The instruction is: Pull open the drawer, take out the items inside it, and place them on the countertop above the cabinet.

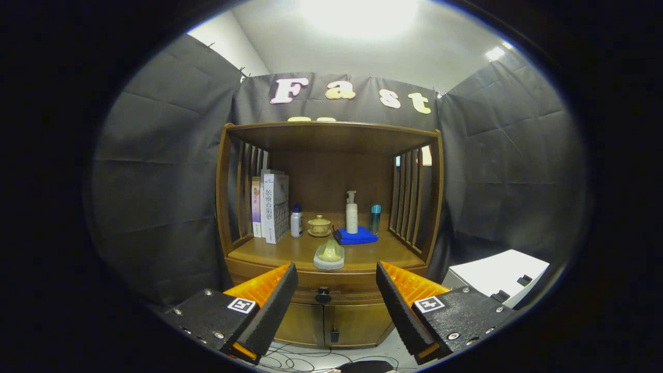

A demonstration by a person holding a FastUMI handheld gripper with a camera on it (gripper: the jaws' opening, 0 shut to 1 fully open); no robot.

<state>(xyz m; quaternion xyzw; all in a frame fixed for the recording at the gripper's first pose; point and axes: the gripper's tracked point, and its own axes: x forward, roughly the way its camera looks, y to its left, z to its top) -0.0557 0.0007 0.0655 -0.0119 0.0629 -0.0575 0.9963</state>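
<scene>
Nearest to us, the gripper hangs in free air with its two black-padded fingers spread wide and nothing between them; we hold it level and square to the wooden cabinet, which suits a straight run at the drawer front. Framed in the gap between the fingertips, just beyond them, sits the dark round drawer knob, centred on the closed drawer under the countertop. We judge the task barely begun: the drawer is shut, its contents hidden, so we cannot say what lies inside. Below the drawer, two cabinet doors meet at a small dark latch or handle. Up on the countertop, close to the front edge and almost above the knob, a pale yellowish ornament on a light round base takes up the middle; it could be in the way when we lift items out and set them down. Further back stand upright books against the slatted left side, a small white bottle, a lidded tea bowl on a saucer, a pump bottle resting on a folded blue cloth, and a slim teal bottle. Free wood shows to the front left and front right, likely the safest landing spots. Next move, as we read it: ease forward, keep the knob centred, then pinch it and pull straight back. Cables trail on the floor beneath.
</scene>
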